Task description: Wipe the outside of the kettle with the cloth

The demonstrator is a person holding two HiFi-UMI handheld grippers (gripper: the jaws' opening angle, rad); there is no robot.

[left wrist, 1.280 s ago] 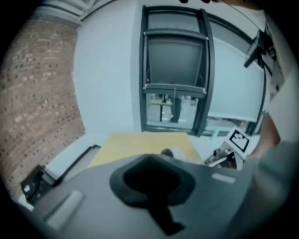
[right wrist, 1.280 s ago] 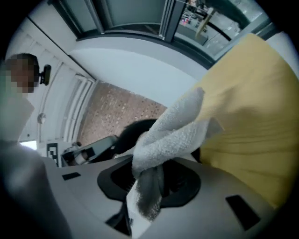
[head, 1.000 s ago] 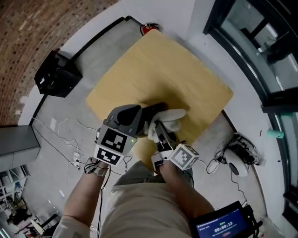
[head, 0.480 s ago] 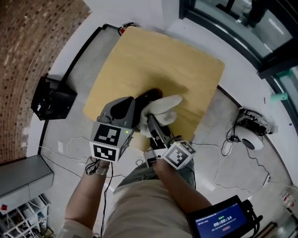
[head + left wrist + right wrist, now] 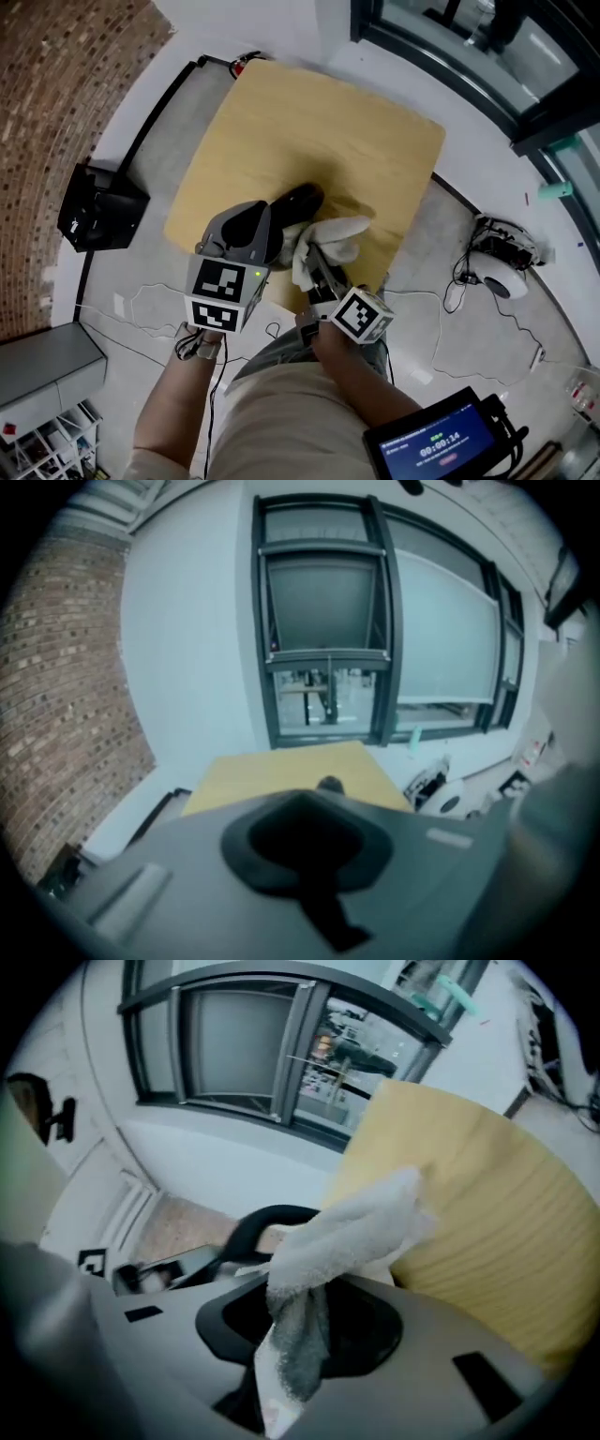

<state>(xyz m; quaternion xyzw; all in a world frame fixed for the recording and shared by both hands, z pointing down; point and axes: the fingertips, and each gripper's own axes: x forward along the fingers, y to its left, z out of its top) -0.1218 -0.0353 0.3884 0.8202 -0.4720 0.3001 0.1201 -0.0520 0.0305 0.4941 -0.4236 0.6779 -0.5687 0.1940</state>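
The black kettle stands on the wooden table near its front edge; only its dark top and arched handle show. My left gripper reaches it from the left and is shut on the handle, though its jaws are hidden under the grey housing. My right gripper is shut on the white cloth, which lies bunched against the kettle's right side. In the right gripper view the cloth hangs out of the jaws and hides the kettle's body.
A black box sits on the floor to the table's left, with loose cables near my feet. A white device with cords lies on the right. A window frame runs behind the table. A timer screen shows low right.
The head view has shifted. My right gripper has drawn the cloth a little toward me along the kettle's right side. The left gripper has stayed at the kettle.
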